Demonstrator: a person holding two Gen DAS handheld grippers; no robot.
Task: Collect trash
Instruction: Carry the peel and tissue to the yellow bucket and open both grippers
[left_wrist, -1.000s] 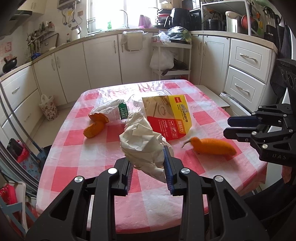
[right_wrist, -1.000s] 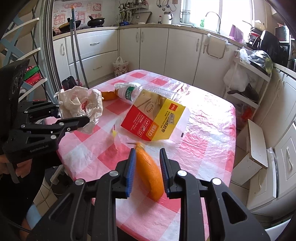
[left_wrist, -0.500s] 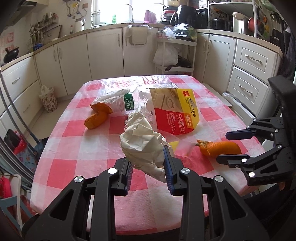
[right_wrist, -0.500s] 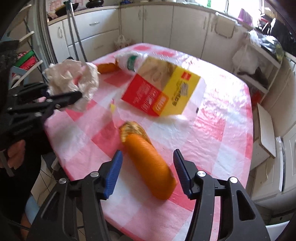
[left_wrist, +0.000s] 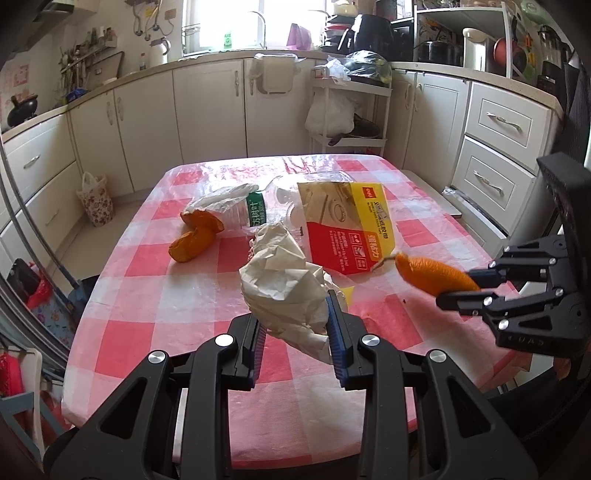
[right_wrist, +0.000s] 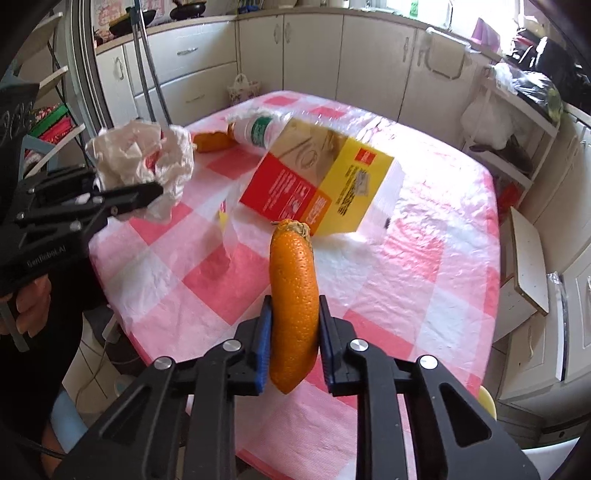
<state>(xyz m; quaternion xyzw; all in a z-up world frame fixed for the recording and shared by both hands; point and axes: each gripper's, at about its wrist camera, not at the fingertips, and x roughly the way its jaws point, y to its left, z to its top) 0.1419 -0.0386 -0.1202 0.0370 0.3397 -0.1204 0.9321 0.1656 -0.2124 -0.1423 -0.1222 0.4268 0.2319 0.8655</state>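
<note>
My left claw (left_wrist: 295, 325) pinches paper (left_wrist: 284, 291), my right claw (right_wrist: 295, 332) just closed on peel (right_wrist: 293, 295); box (left_wrist: 343, 225), bottle (left_wrist: 255, 210), seemingly more peel (left_wrist: 195, 240) remain mid-worktop (left_wrist: 155, 295).

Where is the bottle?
In the left view, the bottle lies on the table, far side, between the orange peel and the box.

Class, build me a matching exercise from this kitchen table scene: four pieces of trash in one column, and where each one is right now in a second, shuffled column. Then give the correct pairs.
Things
1. crumpled white paper wad
2. long orange peel roll
3. red and yellow cardboard box
4. clear plastic bottle with green label

Places
A. lying flat on the checked tablecloth, its far end overlapping the bottle
B. clamped in the right gripper
C. lying on its side beyond the box
D. clamped in the left gripper

Pairs: 1-D, 2-B, 3-A, 4-C
</note>
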